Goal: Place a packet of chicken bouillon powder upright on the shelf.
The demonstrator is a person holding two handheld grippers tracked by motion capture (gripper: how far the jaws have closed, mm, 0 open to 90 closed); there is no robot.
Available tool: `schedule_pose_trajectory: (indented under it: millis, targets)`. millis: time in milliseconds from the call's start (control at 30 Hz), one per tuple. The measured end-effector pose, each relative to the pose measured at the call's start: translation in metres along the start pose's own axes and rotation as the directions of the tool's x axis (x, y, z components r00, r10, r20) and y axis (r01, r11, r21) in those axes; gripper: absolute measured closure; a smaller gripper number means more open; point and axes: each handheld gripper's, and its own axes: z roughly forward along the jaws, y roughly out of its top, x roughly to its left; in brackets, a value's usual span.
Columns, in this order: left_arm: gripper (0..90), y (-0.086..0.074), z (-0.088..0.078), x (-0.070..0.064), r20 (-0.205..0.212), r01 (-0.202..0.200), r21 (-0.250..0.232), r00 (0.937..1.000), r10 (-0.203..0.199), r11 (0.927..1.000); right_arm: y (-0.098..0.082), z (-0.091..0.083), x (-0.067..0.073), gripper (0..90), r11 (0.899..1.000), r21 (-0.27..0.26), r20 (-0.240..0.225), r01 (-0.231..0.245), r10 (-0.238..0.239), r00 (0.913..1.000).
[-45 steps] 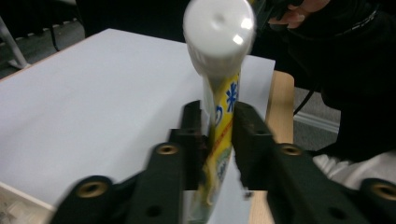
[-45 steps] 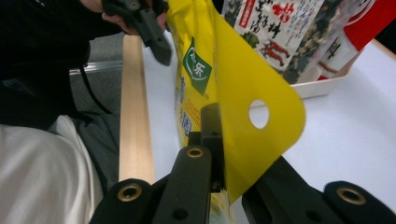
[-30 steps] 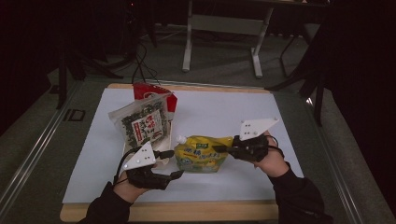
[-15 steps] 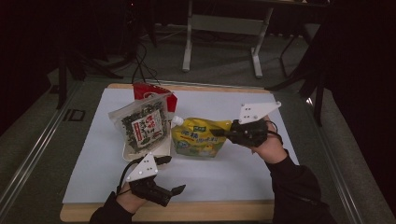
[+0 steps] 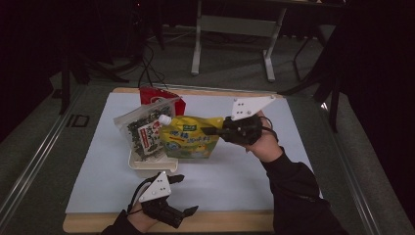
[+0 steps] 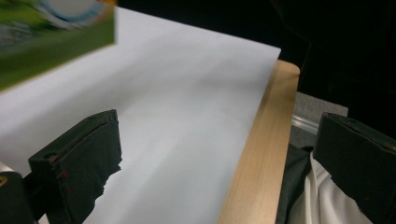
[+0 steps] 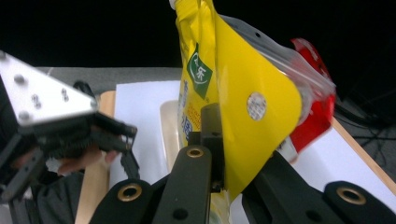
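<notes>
A yellow spouted pouch (image 5: 188,138) with a white cap (image 5: 165,119) hangs upright over the white tray (image 5: 149,168). My right gripper (image 5: 209,131) is shut on its right edge. In the right gripper view the jaws pinch the pouch (image 7: 247,93) at its lower edge, the right gripper (image 7: 223,173) tight on the foil. My left gripper (image 5: 187,194) stands open near the table's front edge, holding nothing. In its own view the left gripper (image 6: 219,123) has its jaws wide apart over the white mat, with a corner of the pouch (image 6: 51,32) at top left.
A clear bag of dark seaweed (image 5: 142,133) leans in the tray beside the pouch. A red bag (image 5: 161,99) stands behind them. The wooden table edge (image 6: 261,140) runs just under the left gripper. A person's sleeve (image 5: 293,191) crosses the right front.
The right gripper carried the pouch left and away, lifting it upright beside the seaweed bag. The left gripper let go of the pouch and drew back to the front edge.
</notes>
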Motion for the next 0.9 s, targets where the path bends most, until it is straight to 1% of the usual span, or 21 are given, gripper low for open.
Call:
schedule_pose_trajectory:
  millis: [133,300,367,433,533,633,867,900]
  targets:
    - [2.0,-0.005,0.005,-0.003,0.016,0.005,0.012,0.9999,-0.006,0.9999,0.007,0.014,-0.002,90.0,1.0,-0.015,-0.017,-0.002,0.002,0.9999]
    - [2.0,-0.009,0.011,-0.007,0.039,-0.002,0.031,0.9992,0.0,0.9995,0.012,0.036,-0.002,90.0,1.0,-0.03,-0.049,-0.002,0.0,0.9988]
    - [2.0,-0.01,0.011,-0.008,0.045,-0.004,0.035,0.999,0.003,0.9994,0.014,0.044,-0.002,90.0,0.999,-0.036,-0.076,-0.004,0.001,0.9971]
    - [2.0,-0.01,0.011,-0.007,0.045,0.004,0.032,0.999,-0.005,0.9995,0.015,0.053,-0.003,90.0,0.999,-0.037,-0.088,-0.003,0.0,0.9962]
    - [2.0,-0.011,0.009,-0.007,0.042,0.004,0.029,0.9991,-0.006,0.9996,0.017,0.066,-0.002,90.0,0.999,-0.037,-0.11,-0.002,-0.002,0.9939]
    - [1.9,-0.011,0.008,-0.006,0.042,0.008,0.025,0.9991,-0.009,0.9997,0.017,0.077,0.0,90.0,0.999,-0.033,-0.123,0.009,-0.013,0.9923]
    - [2.0,-0.011,0.007,-0.006,0.037,0.007,0.024,0.9993,-0.008,0.9997,0.011,0.103,0.002,90.0,1.0,-0.024,-0.167,-0.006,0.002,0.986]
    - [2.0,-0.011,0.007,-0.006,0.036,0.008,0.022,0.9993,-0.009,0.9997,0.01,0.105,0.003,90.0,1.0,-0.021,-0.168,-0.001,-0.003,0.9857]
